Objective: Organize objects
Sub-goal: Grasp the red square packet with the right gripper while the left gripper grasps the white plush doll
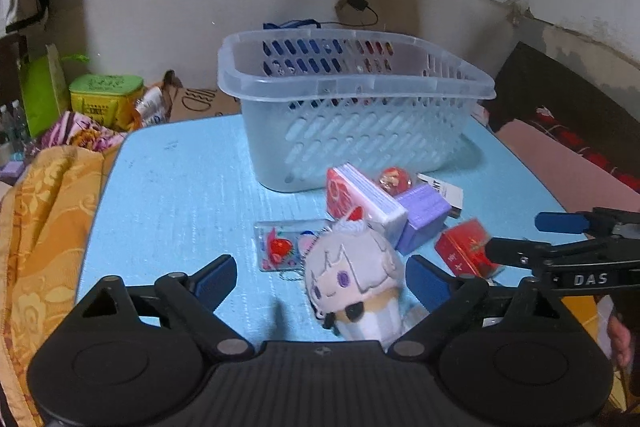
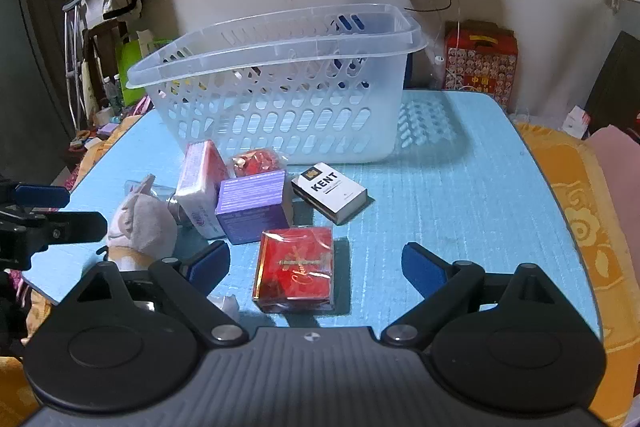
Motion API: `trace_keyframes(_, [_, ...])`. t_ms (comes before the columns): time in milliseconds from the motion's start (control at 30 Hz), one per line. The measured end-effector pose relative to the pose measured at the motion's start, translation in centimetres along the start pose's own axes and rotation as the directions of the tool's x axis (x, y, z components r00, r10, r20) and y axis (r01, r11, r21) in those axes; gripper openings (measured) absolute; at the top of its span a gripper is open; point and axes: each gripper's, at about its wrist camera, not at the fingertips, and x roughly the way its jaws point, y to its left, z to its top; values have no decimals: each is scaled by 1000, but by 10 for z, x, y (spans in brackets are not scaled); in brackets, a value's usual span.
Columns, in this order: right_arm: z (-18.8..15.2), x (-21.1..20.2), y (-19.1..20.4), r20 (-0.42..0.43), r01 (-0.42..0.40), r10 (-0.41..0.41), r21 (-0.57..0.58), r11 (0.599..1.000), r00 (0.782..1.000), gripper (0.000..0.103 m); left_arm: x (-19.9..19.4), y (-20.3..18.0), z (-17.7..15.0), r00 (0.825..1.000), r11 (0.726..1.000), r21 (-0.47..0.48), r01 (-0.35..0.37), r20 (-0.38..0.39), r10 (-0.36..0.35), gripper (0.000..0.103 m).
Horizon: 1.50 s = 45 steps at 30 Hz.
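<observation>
A clear plastic basket (image 1: 360,83) (image 2: 280,39) stands at the back of the blue table (image 1: 176,187) (image 2: 440,195). In front of it lie a grey-haired plush doll (image 1: 356,279) (image 2: 140,223), a strawberry keychain (image 1: 280,245), a tissue pack (image 1: 360,199) (image 2: 200,183), a purple box (image 1: 424,215) (image 2: 254,207), a red ball (image 1: 394,181) (image 2: 256,161), a red box (image 1: 466,247) (image 2: 296,269) and a white KENT pack (image 2: 330,191). My left gripper (image 1: 320,279) is open around the doll. My right gripper (image 2: 316,263) is open around the red box.
An orange patterned cloth (image 1: 44,219) (image 2: 580,211) lies beside the table on both sides. A green box (image 1: 106,95) and bags sit on the floor at left. A red patterned carton (image 2: 480,61) stands behind the table at right. White walls stand behind.
</observation>
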Motion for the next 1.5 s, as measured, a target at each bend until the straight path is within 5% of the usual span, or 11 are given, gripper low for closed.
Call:
trace_keyframes(167, [5, 14, 1, -29, 4, -4, 12, 1000, 1000, 95, 20, -1, -2, 993, 995, -59, 84, -81, -89, 94])
trace_keyframes(533, [8, 41, 13, -118, 37, -40, -23, 999, 992, 85, 44, 3, 2, 991, 993, -104, 51, -116, -63, 91])
trace_keyframes(767, [8, 47, 13, -150, 48, -53, -40, 998, 987, 66, 50, 6, 2, 989, 990, -132, 54, -129, -71, 85])
trace_keyframes(1033, [10, 46, 16, -141, 52, -60, -55, 997, 988, 54, 59, -12, -1, 988, 997, -75, 31, -151, -42, 83])
trace_keyframes(1167, [9, 45, 15, -136, 59, -66, -55, 997, 989, 54, 59, -17, -1, 988, 997, -70, 30, -149, -40, 74])
trace_keyframes(1500, [9, 45, 15, -126, 71, -80, -74, 995, 989, 54, 69, -25, -4, 985, 1000, -22, -15, -173, 11, 74])
